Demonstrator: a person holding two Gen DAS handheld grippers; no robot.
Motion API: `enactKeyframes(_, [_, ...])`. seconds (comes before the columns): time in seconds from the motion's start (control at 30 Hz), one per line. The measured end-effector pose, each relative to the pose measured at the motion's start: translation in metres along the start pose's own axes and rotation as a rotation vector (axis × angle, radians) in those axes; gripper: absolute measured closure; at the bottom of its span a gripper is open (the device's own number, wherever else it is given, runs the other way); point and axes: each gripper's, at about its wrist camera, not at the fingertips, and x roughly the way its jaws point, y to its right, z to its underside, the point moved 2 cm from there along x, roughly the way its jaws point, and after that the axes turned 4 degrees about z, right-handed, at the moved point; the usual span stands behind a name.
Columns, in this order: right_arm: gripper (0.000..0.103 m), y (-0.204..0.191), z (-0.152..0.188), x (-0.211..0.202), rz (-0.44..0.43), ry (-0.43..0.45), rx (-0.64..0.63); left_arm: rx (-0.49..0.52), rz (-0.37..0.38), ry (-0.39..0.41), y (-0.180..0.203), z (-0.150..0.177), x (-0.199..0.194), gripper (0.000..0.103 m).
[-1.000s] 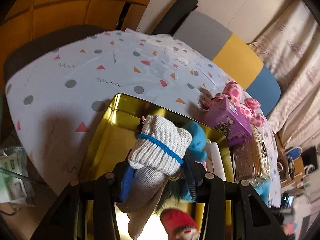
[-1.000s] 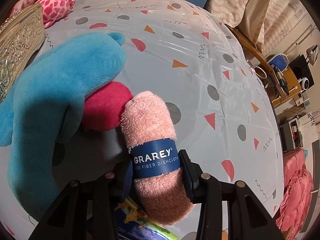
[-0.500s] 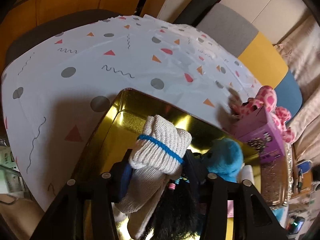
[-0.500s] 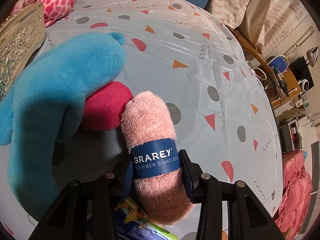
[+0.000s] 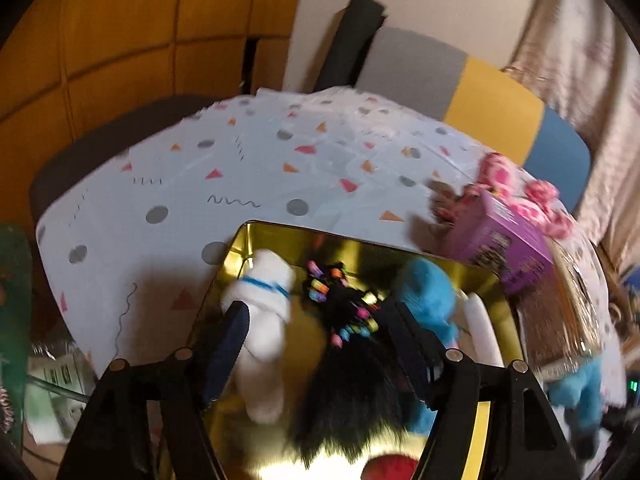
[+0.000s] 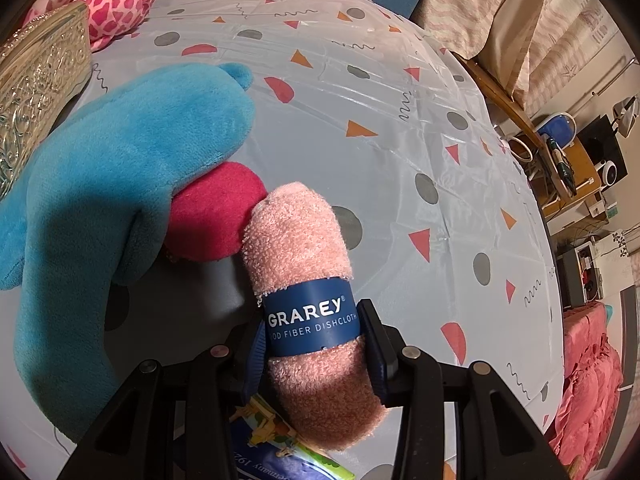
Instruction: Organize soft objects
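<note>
In the left wrist view my left gripper (image 5: 320, 320) is open above a gold tin tray (image 5: 272, 240). A white knit sock with a blue stripe (image 5: 264, 320) lies in the tray's left part, beside the left finger (image 5: 228, 340). A black furry toy with coloured beads (image 5: 344, 360) and a small blue plush (image 5: 428, 300) also lie in the tray. In the right wrist view my right gripper (image 6: 316, 332) is shut on a rolled pink dishcloth with a blue GRAREY band (image 6: 308, 280), just above the table.
A large blue plush (image 6: 120, 184) with a red part (image 6: 216, 212) lies left of the dishcloth. A purple box (image 5: 500, 240) and a pink spotted plush (image 5: 532, 196) stand behind the tray. An embossed gold lid (image 6: 36, 80) lies at far left. A printed booklet (image 6: 280, 452) lies under the right gripper.
My left gripper has opened and let go of the white sock, which now lies in the tray. The left view is blurred and has pulled back. The right gripper has not moved.
</note>
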Motion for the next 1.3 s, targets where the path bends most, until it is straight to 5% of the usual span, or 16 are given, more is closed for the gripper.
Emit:
enactKeyframes(0.27, [0.061,-0.001,0.0,-0.001,0.004,0.001,-0.001,0.085,-0.006,0.031,0.024,0.042,-0.041,0.03])
enactKeyframes(0.53, [0.062,0.002,-0.002,-0.001,-0.009,-0.002,0.016,0.113,-0.056,0.087,0.041,0.067,-0.069,0.0])
enactKeyframes(0.9, [0.064,0.012,-0.004,0.002,-0.022,-0.007,0.066,0.164,-0.117,0.114,0.059,0.073,-0.084,0.0])
enactKeyframes(1.3, [0.064,0.055,-0.007,-0.028,-0.033,0.139,0.313,0.141,-0.085,0.084,0.05,0.081,-0.082,0.0])
